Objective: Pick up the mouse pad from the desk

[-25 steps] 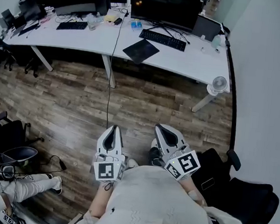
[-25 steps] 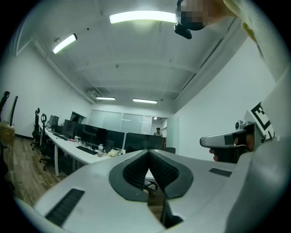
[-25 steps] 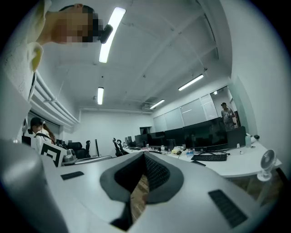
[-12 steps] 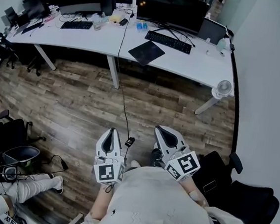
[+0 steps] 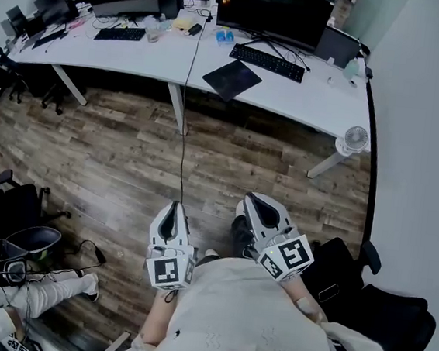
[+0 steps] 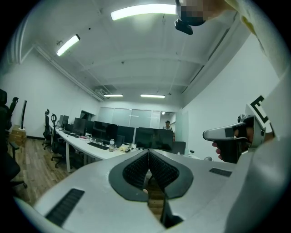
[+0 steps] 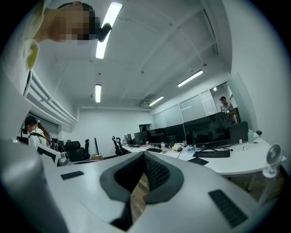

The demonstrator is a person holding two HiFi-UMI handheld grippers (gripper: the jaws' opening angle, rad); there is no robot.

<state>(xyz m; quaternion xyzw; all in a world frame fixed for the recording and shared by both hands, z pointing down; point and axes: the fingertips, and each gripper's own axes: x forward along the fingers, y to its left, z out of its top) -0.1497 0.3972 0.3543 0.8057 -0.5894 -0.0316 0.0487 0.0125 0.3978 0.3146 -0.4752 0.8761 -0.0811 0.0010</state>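
The mouse pad point(image 5: 231, 78) is a dark square lying askew near the front edge of the white desk point(image 5: 305, 98), just ahead of a black keyboard point(image 5: 267, 62). It also shows small and far off in the right gripper view, as the mouse pad point(image 7: 198, 160). My left gripper point(image 5: 173, 203) and right gripper point(image 5: 250, 199) are held close to my body over the wooden floor, well short of the desk. Both are shut with nothing in them. The left gripper point(image 6: 148, 152) has its jaws meeting, and so does the right gripper point(image 7: 144, 154).
A wide monitor point(image 5: 272, 13) stands behind the keyboard. A small white fan point(image 5: 354, 138) sits at the desk's right end. A cable point(image 5: 183, 151) hangs from the desk down to me. A black chair point(image 5: 381, 305) is at my right, and a seated person point(image 5: 4, 296) at lower left.
The hanging cable has swung left and its plug no longer shows beside the left gripper. The desk sits slightly higher and more to the right in view. Both grippers stay shut near my body.
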